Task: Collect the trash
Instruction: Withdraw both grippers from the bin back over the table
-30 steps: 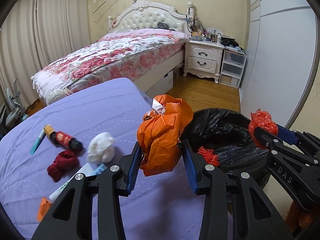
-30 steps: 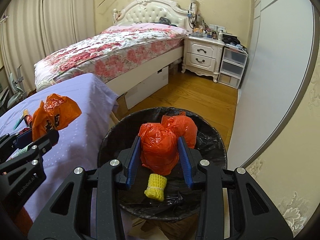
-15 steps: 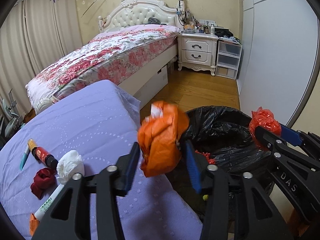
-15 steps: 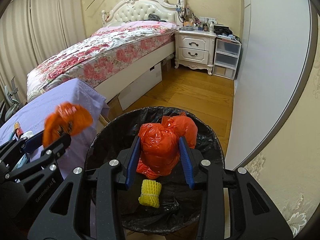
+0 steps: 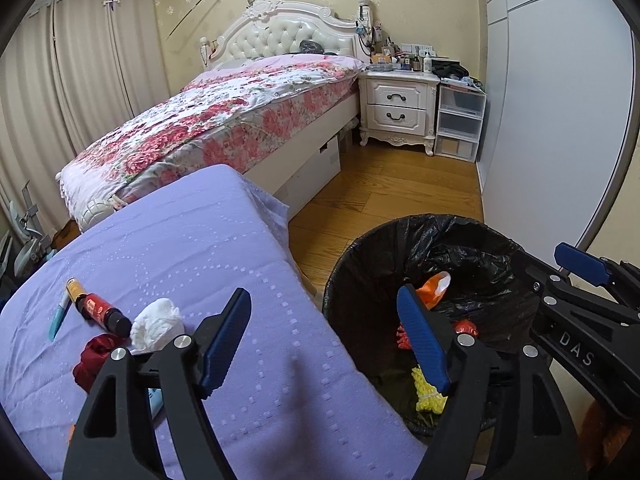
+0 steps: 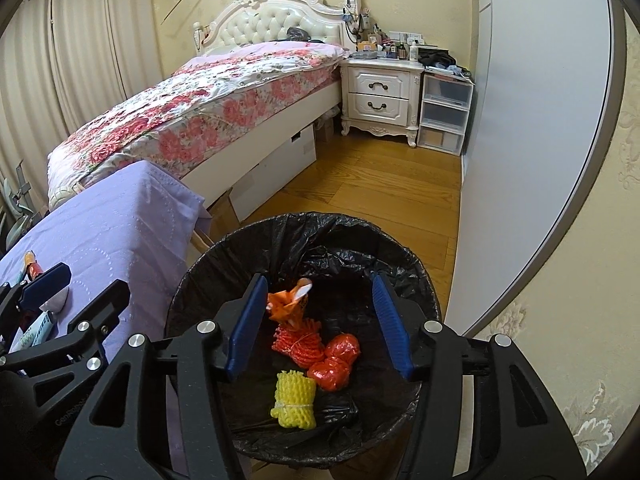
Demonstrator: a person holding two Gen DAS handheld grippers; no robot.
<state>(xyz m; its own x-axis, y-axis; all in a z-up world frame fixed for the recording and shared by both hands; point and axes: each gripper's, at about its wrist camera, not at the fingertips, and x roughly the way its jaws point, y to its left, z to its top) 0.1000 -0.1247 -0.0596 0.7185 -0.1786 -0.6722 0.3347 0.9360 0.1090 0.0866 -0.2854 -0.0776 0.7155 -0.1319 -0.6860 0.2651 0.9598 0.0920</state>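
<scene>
A bin lined with a black bag (image 6: 400, 256) (image 5: 360, 264) stands beside the purple-covered table (image 5: 180, 240). Inside lie an orange bag (image 6: 289, 303) (image 5: 434, 286), a red bag (image 6: 336, 362), a red net (image 6: 298, 342) and a yellow foam net (image 6: 294, 400) (image 5: 428, 394). My right gripper (image 6: 320, 324) hangs over the bin, its jaws opening with nothing between them. My left gripper (image 5: 324, 340) straddles the table edge and the bin rim, jaws opening and empty. On the table lie a white tissue wad (image 5: 157, 322), a dark red wad (image 5: 94, 360), a small red bottle (image 5: 98, 310) and a blue pen (image 5: 59, 316).
A bed with a floral cover (image 5: 224, 120) stands behind the table, with a white nightstand (image 5: 396, 106) and plastic drawers (image 5: 458, 120) beyond it. Wood floor (image 6: 380, 192) lies between bed and wardrobe door (image 6: 532, 120). A toothpaste-like tube (image 5: 156, 398) lies under my left gripper.
Both grippers opened. The orange bag left my left gripper and the red bag left my right gripper; both now lie in the bin.
</scene>
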